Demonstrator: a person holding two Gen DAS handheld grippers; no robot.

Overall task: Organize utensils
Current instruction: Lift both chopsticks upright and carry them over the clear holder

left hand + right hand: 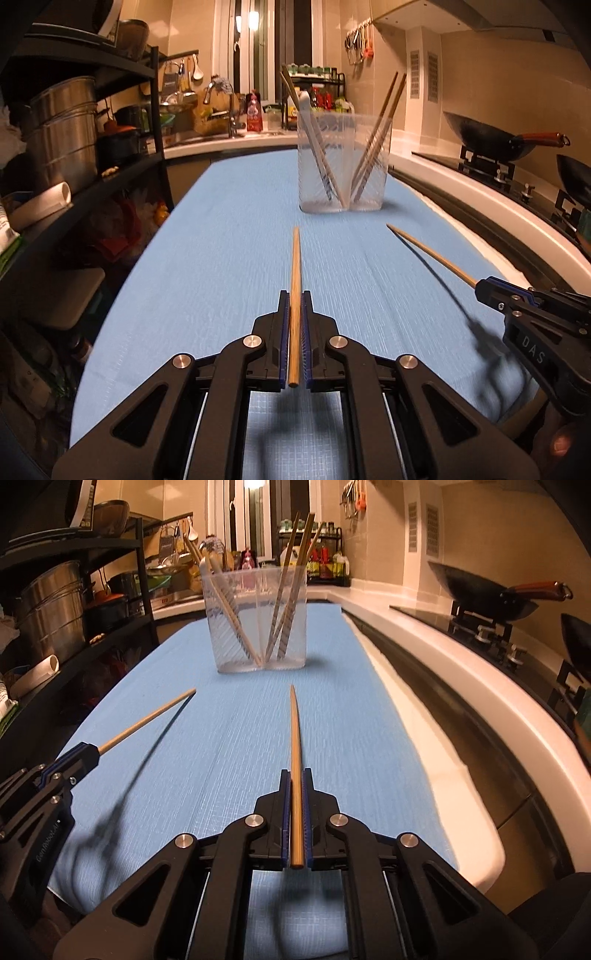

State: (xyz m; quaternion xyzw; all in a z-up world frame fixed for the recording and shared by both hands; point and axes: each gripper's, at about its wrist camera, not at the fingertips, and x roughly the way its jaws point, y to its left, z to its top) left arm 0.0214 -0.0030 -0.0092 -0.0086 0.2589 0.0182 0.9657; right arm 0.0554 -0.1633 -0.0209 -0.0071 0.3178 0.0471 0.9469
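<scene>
Blue textured cloth (229, 229) covered the kitchen table. Each gripper, left (294, 295) and right (294, 773), was clamped on a thin, light, stiff wooden chopstick (295, 258) (294, 731), held at its thick end and aimed toward the clear divided plastic holder (343, 162); the slick wood could probably twist.

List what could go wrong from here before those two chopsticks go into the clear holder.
1. The left gripper and right gripper each clamp only the rear part of a chopstick; the long free end could swing or slip.
2. The clear holder looks light and already holds leaning chopsticks; a tip that catches its rim may tip it.
3. Both chopsticks point toward the same holder, so the grippers could collide there.
</scene>
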